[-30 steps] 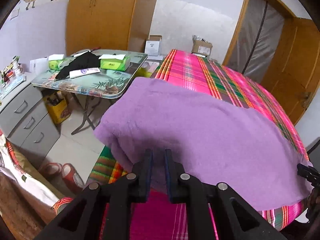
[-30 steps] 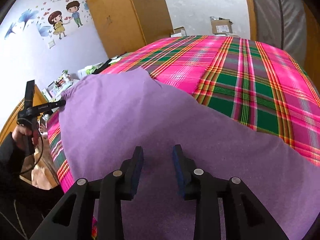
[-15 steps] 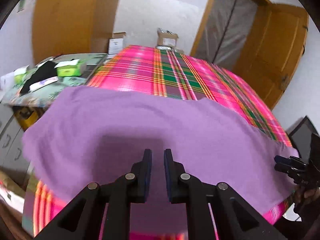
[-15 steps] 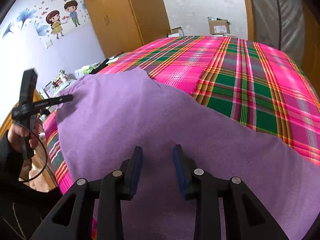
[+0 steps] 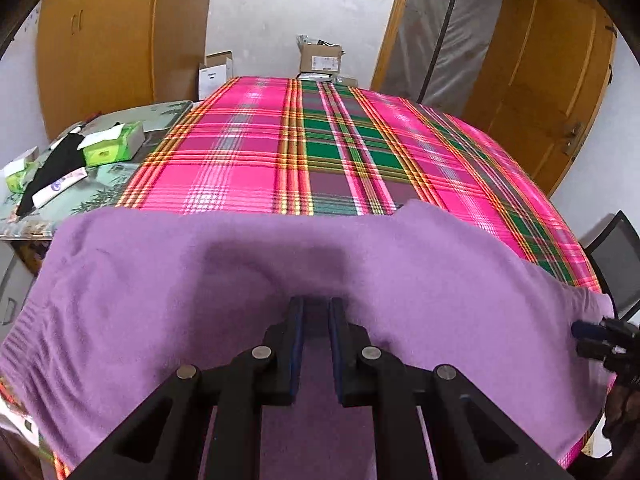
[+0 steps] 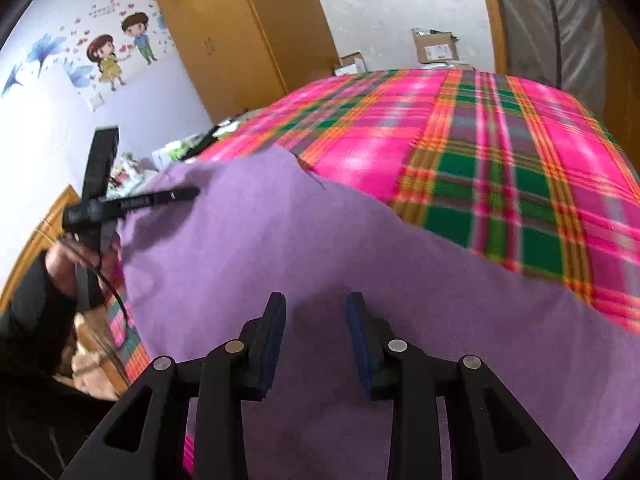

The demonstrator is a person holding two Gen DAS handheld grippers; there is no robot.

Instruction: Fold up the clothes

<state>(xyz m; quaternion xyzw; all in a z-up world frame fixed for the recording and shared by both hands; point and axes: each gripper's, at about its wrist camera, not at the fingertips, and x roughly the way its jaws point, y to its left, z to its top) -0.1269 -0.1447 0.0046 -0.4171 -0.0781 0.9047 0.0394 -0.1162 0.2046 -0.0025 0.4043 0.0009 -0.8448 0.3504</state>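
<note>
Cloth [image 5: 400, 280], a soft, fuzzy purple piece, now lies broad and nearly flat across the near end of my bed's pink-and-green plaid cover [image 5: 320, 152]; a second ago its left side humped up over the bed's edge. My left tongs [image 5: 316, 312] stand narrow with purple cloth between them, though whether they pinch it I cannot tell. My right tongs [image 6: 316, 312] gape wide just above it, so I judge it smoothed for a fold.

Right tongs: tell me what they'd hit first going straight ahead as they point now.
The right tongs, open, point over the purple garment; that cloth would likely come first, then the plaid bedspread. Depth is hard to judge.
</note>
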